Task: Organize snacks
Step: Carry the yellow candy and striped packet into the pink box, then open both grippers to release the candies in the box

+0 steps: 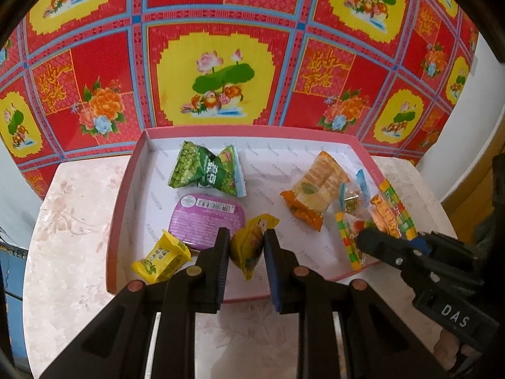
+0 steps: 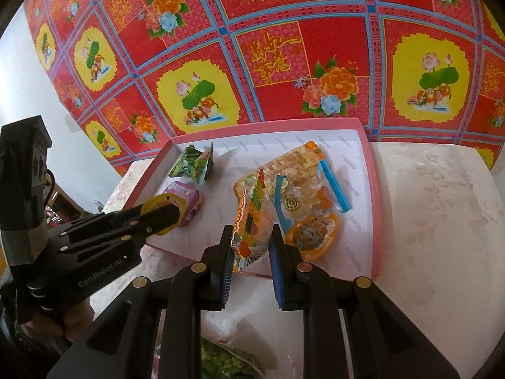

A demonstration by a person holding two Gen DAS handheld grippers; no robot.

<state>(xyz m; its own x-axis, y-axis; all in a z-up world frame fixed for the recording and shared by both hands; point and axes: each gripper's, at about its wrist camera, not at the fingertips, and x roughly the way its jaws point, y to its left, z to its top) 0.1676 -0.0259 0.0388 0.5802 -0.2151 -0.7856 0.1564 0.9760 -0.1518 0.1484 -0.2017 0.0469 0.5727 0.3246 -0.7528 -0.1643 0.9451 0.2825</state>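
A shallow pink tray (image 1: 126, 205) with a white floor sits on a marbled table and holds several snack packets. My left gripper (image 1: 247, 237) is shut on a yellow snack packet (image 1: 249, 249), just above the tray's near edge. In the right wrist view this left gripper (image 2: 176, 211) reaches in from the left, carrying the yellow packet (image 2: 157, 203). My right gripper (image 2: 250, 237) is shut on a colourful orange snack packet (image 2: 252, 230) over the tray's near right part. From the left wrist view the right gripper (image 1: 363, 237) comes in from the right, clamping the orange packet (image 1: 386, 218).
In the tray lie green pea packets (image 1: 205, 167), a purple cup (image 1: 206, 218), a small yellow packet (image 1: 161, 255), an orange cracker packet (image 1: 315, 189) and a blue-edged clear packet (image 2: 303, 199). A red flowered cloth (image 1: 221, 63) hangs behind. A bag of green snacks (image 2: 221, 360) lies below the right gripper.
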